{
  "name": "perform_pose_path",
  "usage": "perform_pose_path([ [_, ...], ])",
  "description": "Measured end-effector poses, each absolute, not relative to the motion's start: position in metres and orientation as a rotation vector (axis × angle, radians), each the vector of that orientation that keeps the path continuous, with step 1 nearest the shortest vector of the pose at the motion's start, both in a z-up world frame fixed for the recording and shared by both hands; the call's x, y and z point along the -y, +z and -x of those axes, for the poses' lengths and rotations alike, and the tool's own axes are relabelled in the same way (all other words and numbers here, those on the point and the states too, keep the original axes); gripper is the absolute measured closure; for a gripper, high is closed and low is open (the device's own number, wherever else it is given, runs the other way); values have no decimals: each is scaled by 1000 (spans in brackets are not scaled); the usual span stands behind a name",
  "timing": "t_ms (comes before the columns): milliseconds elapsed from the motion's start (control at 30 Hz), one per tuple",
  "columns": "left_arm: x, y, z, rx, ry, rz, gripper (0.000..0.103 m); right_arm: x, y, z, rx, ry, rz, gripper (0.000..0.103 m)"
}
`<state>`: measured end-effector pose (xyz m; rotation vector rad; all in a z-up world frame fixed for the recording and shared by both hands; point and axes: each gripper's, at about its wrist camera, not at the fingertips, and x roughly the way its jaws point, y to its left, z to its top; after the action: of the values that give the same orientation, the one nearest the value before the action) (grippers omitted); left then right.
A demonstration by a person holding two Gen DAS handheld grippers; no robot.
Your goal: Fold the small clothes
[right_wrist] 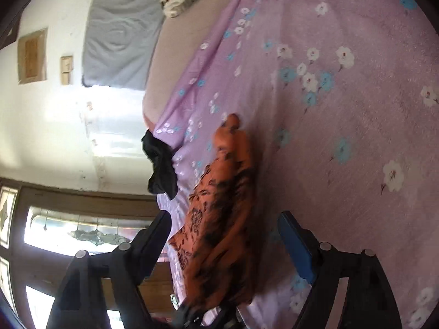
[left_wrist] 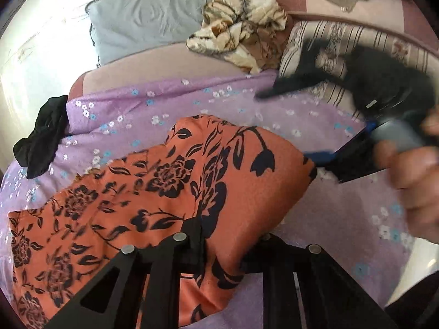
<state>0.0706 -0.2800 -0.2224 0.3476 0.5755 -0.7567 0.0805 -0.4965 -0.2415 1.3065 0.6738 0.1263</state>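
The orange floral garment [left_wrist: 153,200] is lying on the purple flowered bedsheet [left_wrist: 219,101] that covers the bed; the left gripper [left_wrist: 219,249] is sitting at the garment's near edge with its jaws drawn narrow and pinching a fold of the orange cloth between them; the cloth is bulging up around the black fingers [left_wrist: 192,246]. Beside the garment's right-hand corner, the right gripper [left_wrist: 326,159] is hanging blurred, a hand [left_wrist: 411,181] wrapped round its grip; seen from its own camera the right gripper [right_wrist: 227,235] is standing with its jaws wide, the garment [right_wrist: 222,219] lying between them yet touched by neither pad. Beyond the garment's left end, a black piece of clothing [left_wrist: 41,137] is draping over the sheet's edge; behind the garment, a crumpled beige patterned heap [left_wrist: 241,30] is resting next to a grey pillow [left_wrist: 145,22].
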Motion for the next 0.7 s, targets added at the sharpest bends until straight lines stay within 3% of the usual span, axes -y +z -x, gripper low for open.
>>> perform_pose_path([
  [233, 238, -202, -77, -565, -812, -267, 85, 496, -268, -148, -807, 136, -1331, 20],
  [433, 234, -208, -99, -609, -853, -210, 85, 516, -240, -192, -649, 143, -1348, 20],
  [667, 227, -206, -107, -627, -872, -178, 85, 483, -214, -241, -843, 82, -1095, 21],
  [700, 225, -205, -108, -628, -870, -171, 85, 478, -213, -245, -854, 60, -1062, 27],
])
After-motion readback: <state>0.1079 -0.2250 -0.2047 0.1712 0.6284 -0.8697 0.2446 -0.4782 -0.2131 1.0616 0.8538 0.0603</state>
